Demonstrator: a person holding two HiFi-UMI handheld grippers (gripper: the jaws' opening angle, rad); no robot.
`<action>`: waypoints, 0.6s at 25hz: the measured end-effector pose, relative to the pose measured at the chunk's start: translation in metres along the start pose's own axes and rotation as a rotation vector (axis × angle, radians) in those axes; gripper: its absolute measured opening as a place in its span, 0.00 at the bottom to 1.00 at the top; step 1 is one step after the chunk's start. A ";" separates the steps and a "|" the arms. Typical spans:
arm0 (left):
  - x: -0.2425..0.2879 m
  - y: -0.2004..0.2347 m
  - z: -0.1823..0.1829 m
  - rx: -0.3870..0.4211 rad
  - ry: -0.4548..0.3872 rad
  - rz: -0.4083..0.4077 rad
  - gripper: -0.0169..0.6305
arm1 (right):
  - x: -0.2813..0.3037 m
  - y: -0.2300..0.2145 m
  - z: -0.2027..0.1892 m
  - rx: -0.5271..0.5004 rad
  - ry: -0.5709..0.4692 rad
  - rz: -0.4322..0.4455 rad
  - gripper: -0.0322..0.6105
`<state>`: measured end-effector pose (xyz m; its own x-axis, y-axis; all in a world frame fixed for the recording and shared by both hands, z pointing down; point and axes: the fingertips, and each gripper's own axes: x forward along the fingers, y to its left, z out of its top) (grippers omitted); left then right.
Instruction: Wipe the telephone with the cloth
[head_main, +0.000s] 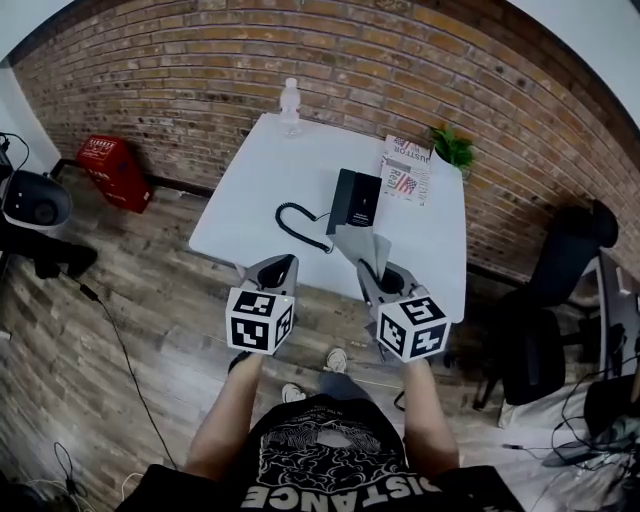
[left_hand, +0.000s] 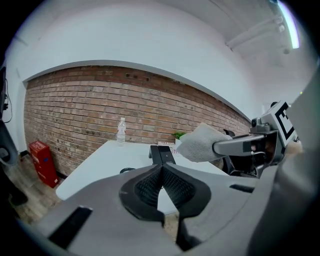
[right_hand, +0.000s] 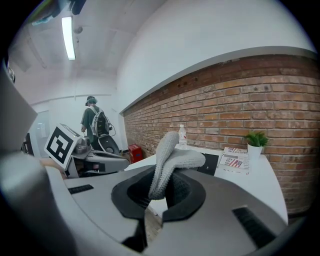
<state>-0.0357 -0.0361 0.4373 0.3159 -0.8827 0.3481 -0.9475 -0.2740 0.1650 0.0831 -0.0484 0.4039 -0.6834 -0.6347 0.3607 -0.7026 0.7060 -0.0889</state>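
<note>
A red box (head_main: 115, 170) sits on the floor by the brick wall, far left. On the white table (head_main: 240, 215) a water bottle (head_main: 290, 105) stands at the far edge. The left tongs (left_hand: 161, 169) are held off the table's near edge, pressed together with nothing between them. A coiled cord (head_main: 296, 224) runs to the black telephone (head_main: 355, 198), which lies flat mid-table. Just before it, the right tongs (right_hand: 162, 186) pinch a grey cloth (right_hand: 175, 159), holding it up in the air with its free end flopping over. Beyond the telephone lie a magazine (head_main: 407, 168) and a small potted plant (head_main: 453, 150). A black office chair (head_main: 555, 300) stands at the right.
</note>
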 end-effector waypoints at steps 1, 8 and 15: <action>0.002 0.004 0.001 0.004 0.001 0.002 0.04 | 0.004 -0.002 0.001 0.003 -0.003 0.000 0.07; 0.037 0.024 0.008 0.013 0.034 -0.004 0.04 | 0.044 -0.026 0.012 0.027 -0.016 0.006 0.07; 0.098 0.046 0.019 0.005 0.102 -0.050 0.04 | 0.097 -0.070 0.024 0.051 -0.001 0.015 0.07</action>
<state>-0.0489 -0.1429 0.4613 0.3658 -0.8243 0.4321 -0.9306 -0.3186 0.1800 0.0609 -0.1674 0.4226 -0.6938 -0.6248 0.3582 -0.7018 0.6982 -0.1413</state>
